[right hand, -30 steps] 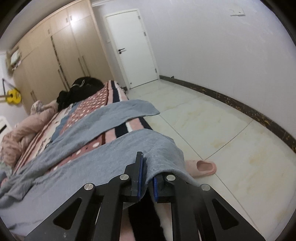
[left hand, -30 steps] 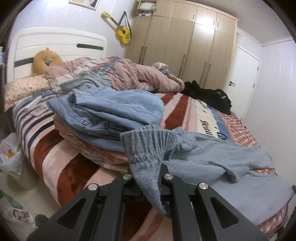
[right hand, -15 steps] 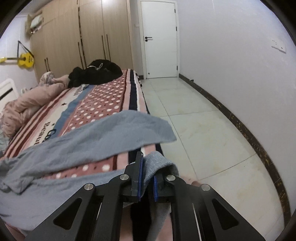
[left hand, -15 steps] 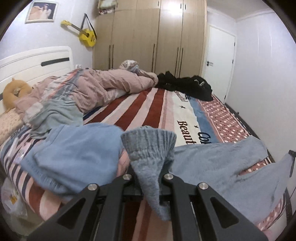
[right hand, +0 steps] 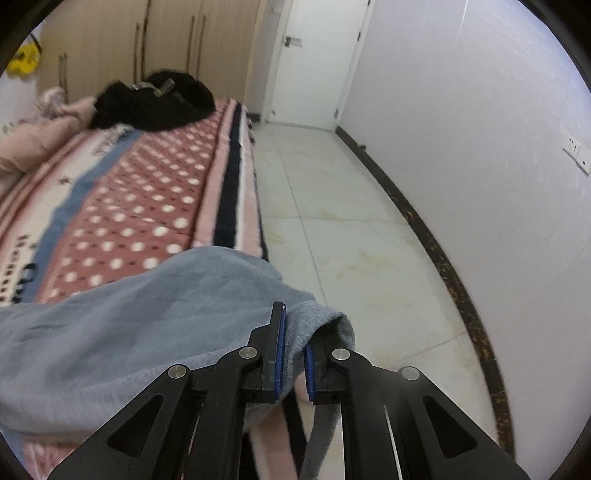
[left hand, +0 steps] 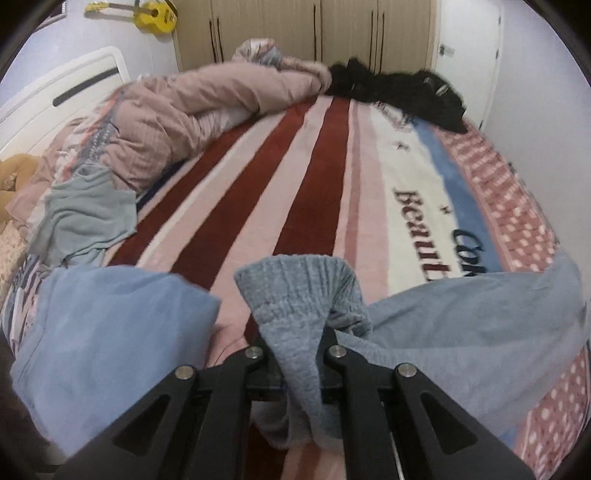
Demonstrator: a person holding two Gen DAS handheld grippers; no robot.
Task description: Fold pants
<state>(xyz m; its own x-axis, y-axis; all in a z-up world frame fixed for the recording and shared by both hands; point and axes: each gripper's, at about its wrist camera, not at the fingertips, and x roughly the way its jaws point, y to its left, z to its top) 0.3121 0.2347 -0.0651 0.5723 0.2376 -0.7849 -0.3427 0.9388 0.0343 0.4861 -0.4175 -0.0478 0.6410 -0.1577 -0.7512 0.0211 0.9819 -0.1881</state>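
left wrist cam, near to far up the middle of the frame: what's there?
left gripper shut on the grey pants' ribbed cuff → striped blanket → pink quilt → wardrobe

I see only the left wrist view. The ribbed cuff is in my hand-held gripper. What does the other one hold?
Observer: The right hand-held gripper is shut on the plain end of the grey pants.
Operator: Where is that end?
Observer: At the bed's edge, by the tiled floor.
Operator: Anything on the floor?
Observer: None that I can see up to the white door.
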